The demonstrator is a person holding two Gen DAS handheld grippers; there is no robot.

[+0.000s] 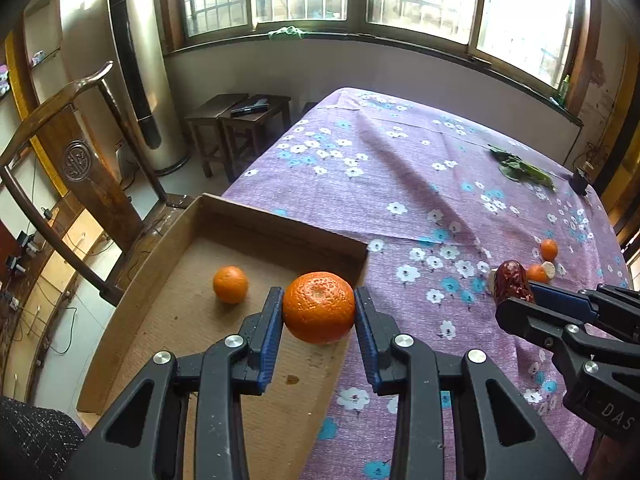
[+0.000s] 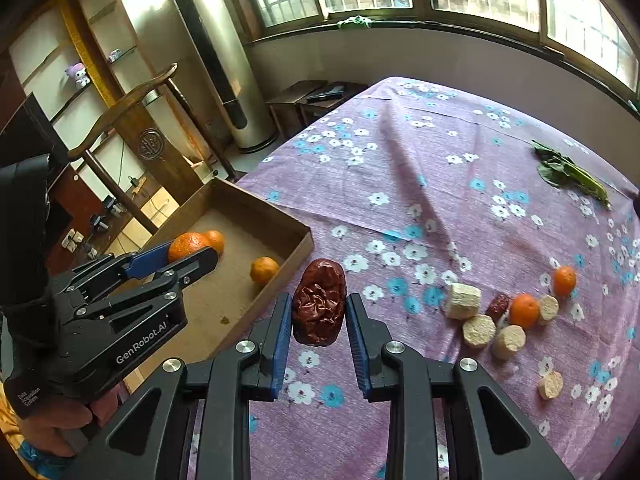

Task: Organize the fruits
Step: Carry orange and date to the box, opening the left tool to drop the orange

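Jaws of the left gripper, left wrist view: pinching a large mandarin between blue pads, holding it above the right part of a cardboard box. One smaller mandarin is lying on the box floor to the left. At right, the right gripper is gripping a wrinkled red date over the purple flowered table. Two small oranges are sitting far right.

Jaws of the right gripper, right wrist view: clamping the date upright, just right of the box's near corner. The left gripper is holding its mandarin over the box, where two mandarins are lying. On the cloth at right, pale cylindrical pieces, a second date, two oranges and a green leaf are resting.
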